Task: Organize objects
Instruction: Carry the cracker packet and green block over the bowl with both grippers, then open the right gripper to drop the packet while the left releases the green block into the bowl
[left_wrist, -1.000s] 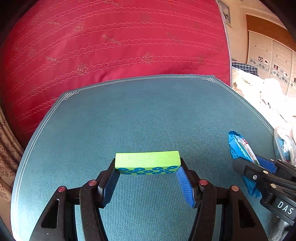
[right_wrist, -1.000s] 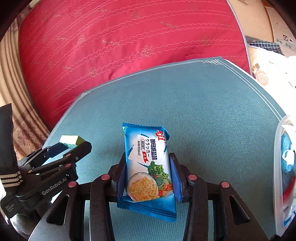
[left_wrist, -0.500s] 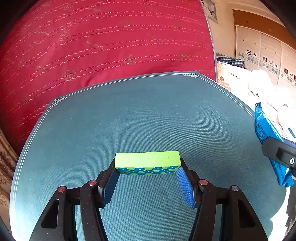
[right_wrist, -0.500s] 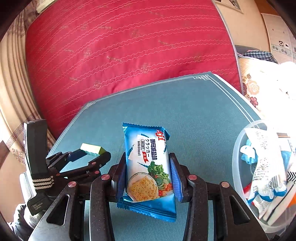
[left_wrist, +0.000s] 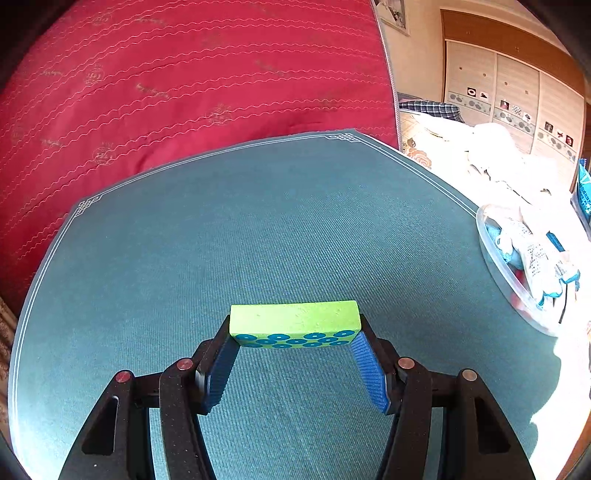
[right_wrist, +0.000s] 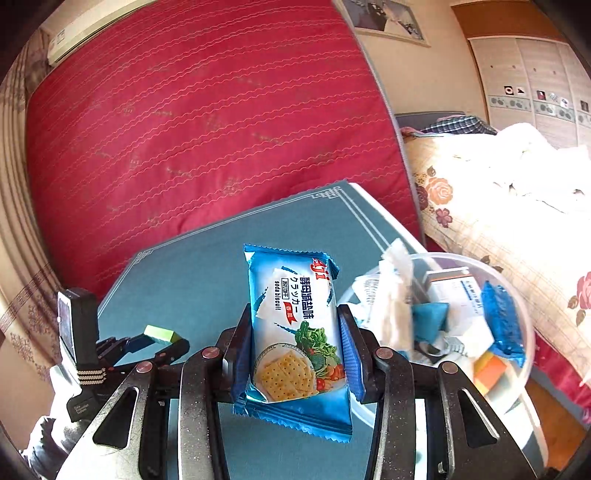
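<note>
The right gripper (right_wrist: 297, 343) has its fingers clamped on a blue cracker packet (right_wrist: 295, 339), held upright just left of the clear bowl (right_wrist: 524, 306). The left gripper (left_wrist: 294, 332) has its fingers clamped on a green block (left_wrist: 294, 319) above the teal counter (left_wrist: 258, 229), well left of the bowl.

Noted on the teal mat (left_wrist: 295, 229): fine ribbed weave, white double-line border with fret corners. Behind the mat, crimson quilt (left_wrist: 192, 81) stitched in pale wavy lines; right of the mat, cream bedspread (right_wrist: 491, 229) printed with orange and maroon roses. Above the mat, lime-green block (left_wrist: 294, 319) with blue ring dots along its lower face, between blue ridged pads (left_wrist: 369, 373) on black fingers; also blue soda biscuit packet (right_wrist: 295, 332) showing crackers, green vegetables, white and red lettering.
</note>
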